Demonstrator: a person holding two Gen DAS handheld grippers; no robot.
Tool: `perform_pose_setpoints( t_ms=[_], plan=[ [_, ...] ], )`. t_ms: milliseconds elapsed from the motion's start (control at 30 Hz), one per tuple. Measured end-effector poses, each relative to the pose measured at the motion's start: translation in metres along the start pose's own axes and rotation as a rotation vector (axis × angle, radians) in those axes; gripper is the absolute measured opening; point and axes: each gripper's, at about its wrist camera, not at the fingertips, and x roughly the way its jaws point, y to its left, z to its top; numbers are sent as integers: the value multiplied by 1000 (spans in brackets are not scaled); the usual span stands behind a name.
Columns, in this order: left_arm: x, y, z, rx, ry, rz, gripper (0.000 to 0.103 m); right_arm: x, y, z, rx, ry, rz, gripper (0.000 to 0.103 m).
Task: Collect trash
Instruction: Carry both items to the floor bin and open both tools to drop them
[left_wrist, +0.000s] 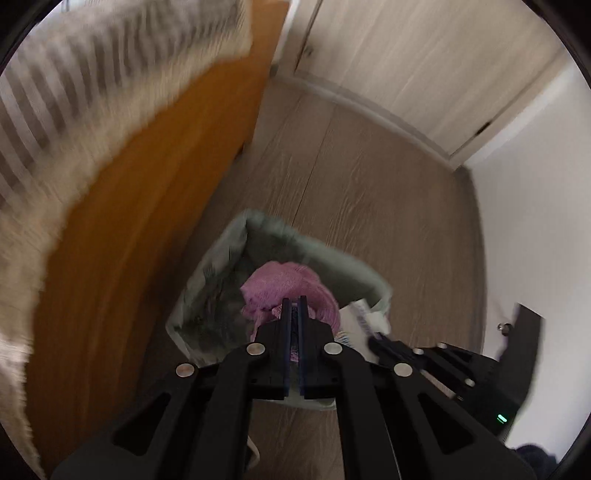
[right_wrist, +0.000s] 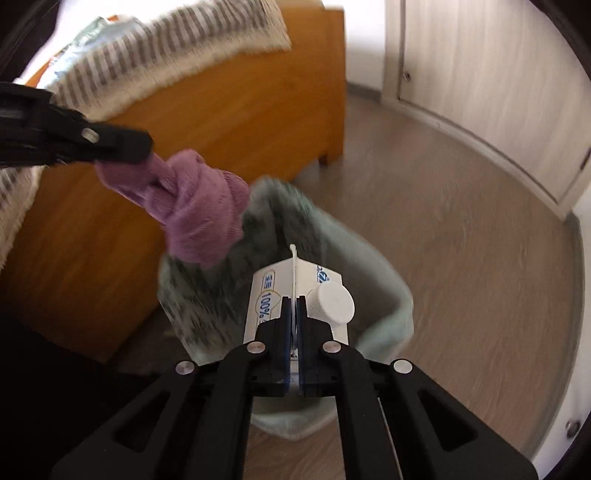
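Observation:
A trash bin with a pale green liner (left_wrist: 221, 258) (right_wrist: 388, 288) stands on the wooden floor beside a bed. My left gripper (left_wrist: 293, 301) is shut on a crumpled purple cloth (left_wrist: 284, 284) and holds it above the bin's mouth. In the right wrist view that cloth (right_wrist: 199, 214) hangs from the left gripper (right_wrist: 146, 149) over the bin's left edge. My right gripper (right_wrist: 294, 301) is shut on the top seam of a white milk carton (right_wrist: 314, 288) with a white screw cap, held over the bin. The carton (left_wrist: 356, 317) and right gripper (left_wrist: 375, 338) also show at the bin's right edge.
An orange-brown wooden bed frame (left_wrist: 155, 206) (right_wrist: 236, 122) with a striped blanket (left_wrist: 85, 96) (right_wrist: 166, 48) stands left of the bin. Pale wardrobe doors (left_wrist: 424, 66) (right_wrist: 480, 74) line the far side. A white wall (left_wrist: 535, 206) is at right.

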Motion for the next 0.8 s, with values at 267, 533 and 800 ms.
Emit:
perform_pose_setpoints(
  t_ms=[267,533,800],
  plan=[
    [74,21,-23,100,150,128,2,4,18,-28,-10,70,29,3],
    [89,33,-23,70,154,135,37,6,16,-20,5,97,-6,3],
    [65,39,-22,25,73,143,50,-21,15,1,11,-37,-33,44]
  ],
)
